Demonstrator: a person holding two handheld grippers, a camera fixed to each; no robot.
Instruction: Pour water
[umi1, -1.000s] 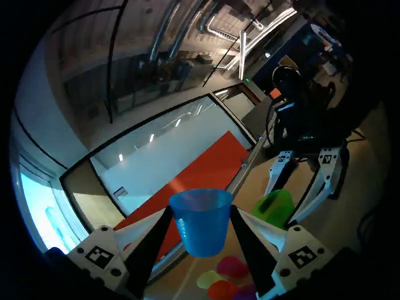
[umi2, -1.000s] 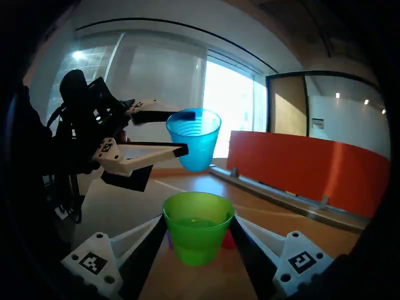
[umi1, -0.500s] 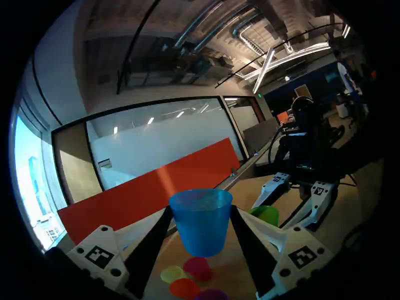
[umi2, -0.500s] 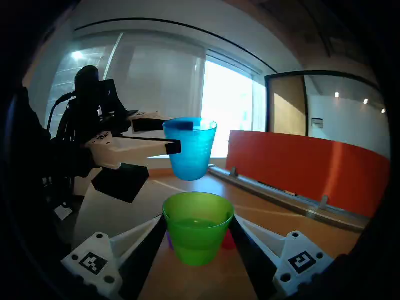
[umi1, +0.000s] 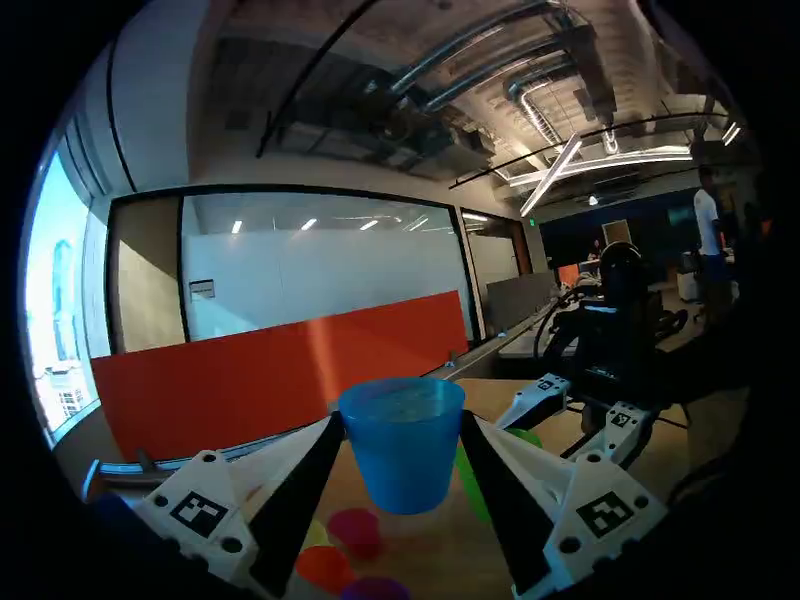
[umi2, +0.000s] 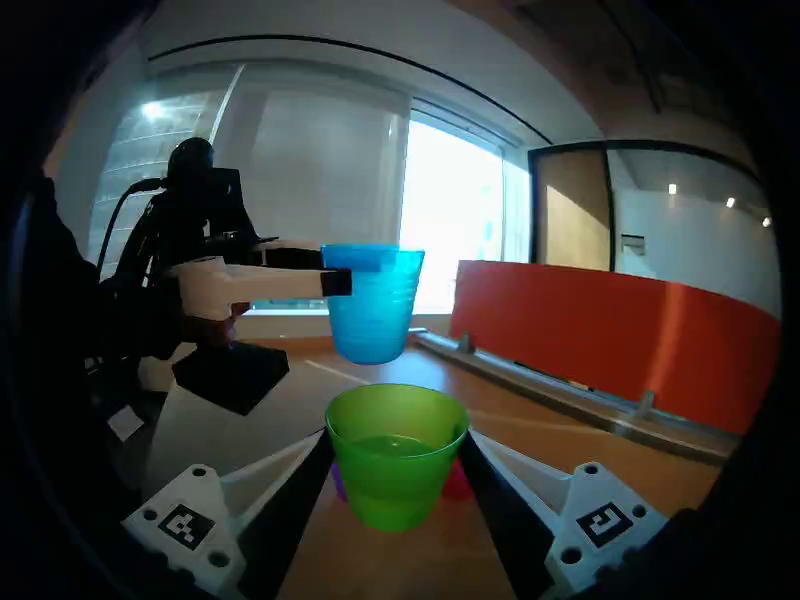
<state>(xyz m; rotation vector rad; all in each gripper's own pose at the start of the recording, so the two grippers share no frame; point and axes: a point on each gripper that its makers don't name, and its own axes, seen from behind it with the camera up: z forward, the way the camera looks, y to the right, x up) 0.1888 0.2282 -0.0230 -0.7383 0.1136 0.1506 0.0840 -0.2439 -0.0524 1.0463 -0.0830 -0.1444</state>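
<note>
A blue plastic cup (umi1: 402, 455) stands upright between the fingers of my left gripper (umi1: 402, 430), which is shut on it. In the right gripper view the same blue cup (umi2: 370, 302) hangs level in the air, held by the left gripper (umi2: 358, 268), just above and behind a green cup (umi2: 397, 455). The green cup has water in its lower part, and my right gripper (umi2: 397, 445) is shut on it over the wooden table (umi2: 530, 445). In the left gripper view the right gripper (umi1: 545, 440) sits beyond, to the right of the blue cup, with a sliver of the green cup (umi1: 521, 437) showing.
Several flat coloured discs (umi1: 355, 528) lie on the table below the blue cup. An orange partition (umi2: 620, 330) runs along the table's far edge. A bright window (umi2: 455, 215) is behind. A person (umi1: 706, 235) stands far off.
The left gripper has turned from tilted to level, bringing the blue cup upright and a little lower. The right gripper and green cup have stayed still.
</note>
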